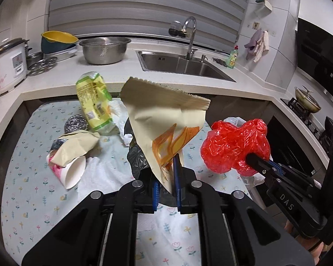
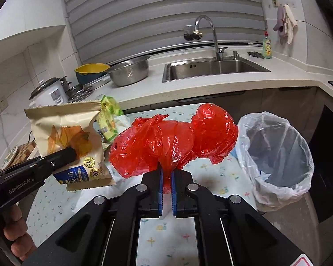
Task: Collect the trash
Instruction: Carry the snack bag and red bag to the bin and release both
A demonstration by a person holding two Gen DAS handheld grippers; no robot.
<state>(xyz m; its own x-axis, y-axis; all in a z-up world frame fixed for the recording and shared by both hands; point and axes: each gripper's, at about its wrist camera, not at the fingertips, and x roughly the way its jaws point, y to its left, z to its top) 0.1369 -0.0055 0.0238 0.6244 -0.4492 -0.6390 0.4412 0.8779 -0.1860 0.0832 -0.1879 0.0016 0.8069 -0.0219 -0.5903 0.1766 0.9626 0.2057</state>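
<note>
My left gripper (image 1: 168, 168) is shut on the lower corner of a beige snack bag (image 1: 164, 119), held up above the floral-cloth table (image 1: 33, 188). To its right, my right gripper (image 2: 165, 173) is shut on the knotted neck of a red plastic bag (image 2: 173, 141), also lifted off the table. A bin with a clear liner (image 2: 299, 168) stands open at the table's right end, just right of the red bag. On the table lie a green-yellow packet (image 1: 94, 104), a steel scourer (image 1: 75, 123), a crumpled beige wrapper (image 1: 75, 146), a paper cup (image 1: 71, 173), white tissue and a black bag (image 1: 137, 157).
A counter runs behind the table with a sink (image 1: 144, 54) and tap, a steel colander bowl (image 1: 104, 49), a rice cooker (image 1: 6, 66) at left and a dish soap bottle (image 1: 233, 57). A stove with a pan (image 1: 306, 102) sits at right. A hand (image 2: 13, 232) holds the left gripper.
</note>
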